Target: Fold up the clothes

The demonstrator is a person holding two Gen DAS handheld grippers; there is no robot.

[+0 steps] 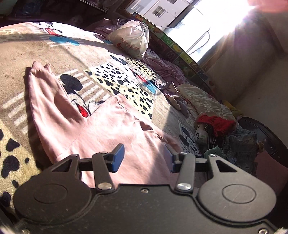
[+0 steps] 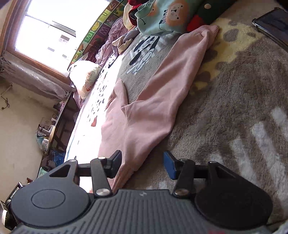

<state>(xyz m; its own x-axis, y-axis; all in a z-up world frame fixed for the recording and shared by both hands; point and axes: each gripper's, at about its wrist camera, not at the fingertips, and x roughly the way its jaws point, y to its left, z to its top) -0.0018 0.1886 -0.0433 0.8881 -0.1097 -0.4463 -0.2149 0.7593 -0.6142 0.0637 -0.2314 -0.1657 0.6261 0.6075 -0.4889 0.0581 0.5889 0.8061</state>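
Pink trousers (image 1: pixel 100 126) lie spread on the blanket (image 1: pixel 16 93), legs toward 11 o'clock. Left gripper (image 1: pixel 144 159) and right gripper (image 2: pixel 142 164) hover at the waist, jaws parted, holding nothing. Soft, light, limp; best pinched at waistband or cuffs (image 2: pixel 207 29).

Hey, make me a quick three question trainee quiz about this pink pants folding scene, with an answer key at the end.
1. True or false: the left gripper is clamped shut on the pink cotton jogger pants.
2. Multiple choice: what lies under the pants? A) a bare wooden table B) a fleecy cartoon-mouse print blanket C) a tiled floor
3. Short answer: which part of the pants lies between the fingers of the right gripper?

Key
1. False: its jaws stand open above the cloth.
2. B
3. The waist end; the ribbed pink cuffs lie at the far end, near the teal lion-print garment.
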